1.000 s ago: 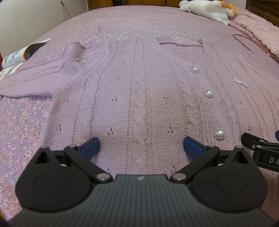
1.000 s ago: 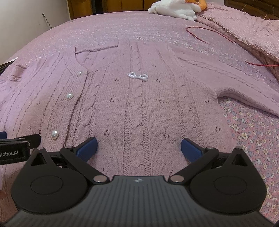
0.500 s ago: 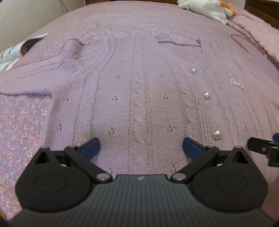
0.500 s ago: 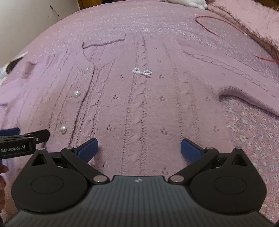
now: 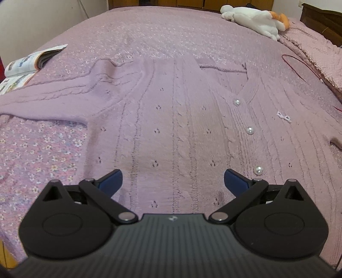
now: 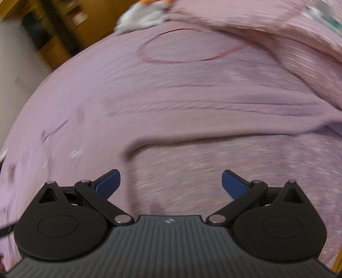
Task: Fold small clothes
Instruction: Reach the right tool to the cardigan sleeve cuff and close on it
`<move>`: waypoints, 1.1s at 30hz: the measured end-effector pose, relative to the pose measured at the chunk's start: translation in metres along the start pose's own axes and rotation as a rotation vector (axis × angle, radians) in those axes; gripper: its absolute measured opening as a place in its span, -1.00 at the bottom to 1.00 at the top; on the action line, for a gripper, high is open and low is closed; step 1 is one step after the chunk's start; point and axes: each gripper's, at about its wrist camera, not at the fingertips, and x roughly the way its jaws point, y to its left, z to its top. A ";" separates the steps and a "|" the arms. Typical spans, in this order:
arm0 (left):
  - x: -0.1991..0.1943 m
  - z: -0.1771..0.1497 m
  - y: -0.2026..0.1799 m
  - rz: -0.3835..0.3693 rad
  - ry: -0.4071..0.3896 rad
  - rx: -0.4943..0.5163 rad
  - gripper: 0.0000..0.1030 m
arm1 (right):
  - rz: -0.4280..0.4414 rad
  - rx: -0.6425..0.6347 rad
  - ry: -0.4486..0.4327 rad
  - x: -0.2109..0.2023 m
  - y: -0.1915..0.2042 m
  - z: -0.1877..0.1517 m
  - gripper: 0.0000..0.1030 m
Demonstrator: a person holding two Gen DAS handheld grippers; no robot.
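Note:
A lilac cable-knit cardigan (image 5: 171, 119) with pearl buttons (image 5: 249, 130) lies flat and face up on the bed, both sleeves spread out. My left gripper (image 5: 172, 181) hovers open over its lower left front, nothing between the blue fingertips (image 5: 111, 181). The right wrist view is blurred by motion. There my right gripper (image 6: 171, 181) is open and empty, over the floral bedspread (image 6: 235, 166) just below the cardigan's right sleeve (image 6: 235, 115).
An open magazine (image 5: 32, 62) lies at the bed's left edge. A white and orange plush toy (image 5: 254, 18) sits at the far end. A pink blanket (image 5: 316, 53) and a red cord (image 6: 188, 49) lie on the right.
My right gripper has swung quickly to the right, from over the cardigan's front to the sleeve area, and is gone from the left wrist view. The left gripper pulled back slightly.

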 end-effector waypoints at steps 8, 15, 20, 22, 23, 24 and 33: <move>0.003 0.003 -0.006 0.032 -0.008 -0.006 1.00 | -0.152 0.165 -0.101 -0.005 -0.103 0.011 1.00; 0.010 0.003 -0.011 0.061 0.012 -0.003 1.00 | -0.164 0.201 -0.199 0.008 -0.151 0.028 1.00; 0.007 0.001 -0.018 0.070 0.015 0.054 1.00 | -0.107 0.306 -0.272 0.015 -0.170 0.043 1.00; 0.006 0.000 -0.019 0.072 0.018 0.064 1.00 | -0.074 0.367 -0.292 0.018 -0.178 0.049 1.00; 0.005 0.000 -0.020 0.073 0.019 0.067 1.00 | -0.064 0.394 -0.299 0.019 -0.180 0.052 1.00; 0.005 -0.001 -0.020 0.075 0.023 0.071 1.00 | -0.046 0.429 -0.307 0.021 -0.185 0.054 1.00; 0.004 -0.001 -0.011 0.101 0.038 0.067 1.00 | 0.004 0.533 -0.374 0.029 -0.194 0.061 -0.20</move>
